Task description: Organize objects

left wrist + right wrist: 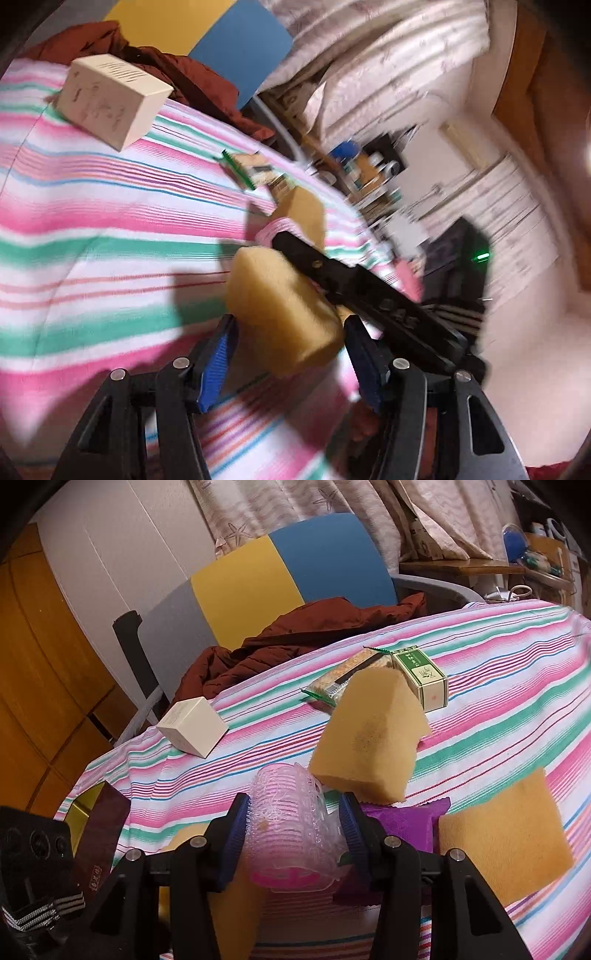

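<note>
Striped cloth (498, 657), pink, green and white, fills most of both views. We see a rust-red jacket (295, 635) bunched at the upper centre of the right wrist view, against a yellow and blue chair back (288, 568). At lower right of that view a flat sponge (506, 834) lies on the cloth with a purple packet (410, 819) touching its left edge. We've got our left gripper (288, 332) clamped on a yellow sponge block (280, 306), lifted at centre frame. Upper left of the left wrist view sits a cream box (110, 99). A green box (421, 679) and a snack packet (347, 679) lie side by side, upper right of centre. Our right gripper (293, 834) is squeezing a pink hair roller (288, 823), bottom centre.
</note>
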Demonstrator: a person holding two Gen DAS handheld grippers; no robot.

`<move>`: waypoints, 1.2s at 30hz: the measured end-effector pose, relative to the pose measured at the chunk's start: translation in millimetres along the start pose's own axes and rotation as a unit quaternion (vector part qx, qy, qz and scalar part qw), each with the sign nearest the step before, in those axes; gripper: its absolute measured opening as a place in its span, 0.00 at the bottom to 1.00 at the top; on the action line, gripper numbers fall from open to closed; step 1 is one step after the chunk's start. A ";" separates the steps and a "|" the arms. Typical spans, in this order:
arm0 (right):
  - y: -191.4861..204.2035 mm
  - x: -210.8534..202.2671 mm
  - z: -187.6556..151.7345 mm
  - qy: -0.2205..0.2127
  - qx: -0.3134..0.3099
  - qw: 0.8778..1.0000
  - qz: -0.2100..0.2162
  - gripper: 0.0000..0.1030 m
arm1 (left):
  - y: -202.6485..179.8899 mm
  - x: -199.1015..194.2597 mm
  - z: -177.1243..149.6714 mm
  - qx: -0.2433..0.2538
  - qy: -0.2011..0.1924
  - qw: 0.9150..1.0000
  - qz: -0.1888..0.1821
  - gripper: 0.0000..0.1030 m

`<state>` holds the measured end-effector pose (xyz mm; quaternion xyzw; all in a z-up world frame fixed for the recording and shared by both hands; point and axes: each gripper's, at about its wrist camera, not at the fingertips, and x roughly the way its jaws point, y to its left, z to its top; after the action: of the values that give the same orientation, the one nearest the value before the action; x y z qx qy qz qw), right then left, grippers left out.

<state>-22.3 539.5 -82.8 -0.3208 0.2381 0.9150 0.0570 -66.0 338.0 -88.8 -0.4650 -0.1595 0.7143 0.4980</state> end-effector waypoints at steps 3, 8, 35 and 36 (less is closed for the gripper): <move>-0.8 -0.4 0.0 0.000 0.002 1.000 0.000 0.48 | -11.7 11.2 1.8 0.048 0.026 0.997 0.048 0.49; 1.3 -0.8 -1.4 -0.003 -0.005 1.000 -0.005 0.48 | -12.9 4.6 -9.9 0.078 0.008 0.994 0.074 0.43; 41.3 -31.9 -38.7 -0.046 -0.030 0.999 0.003 0.36 | -13.8 -90.4 -74.2 0.084 -0.068 0.987 0.119 0.42; 43.3 -34.0 -41.7 -0.046 -0.027 0.999 0.006 0.36 | -17.4 -95.9 -75.0 0.092 -0.071 0.986 0.120 0.42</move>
<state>16.8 483.3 -73.0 -0.2785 0.2125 0.9351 0.0541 12.4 245.8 -67.0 -0.3807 -0.0712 0.8117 0.4372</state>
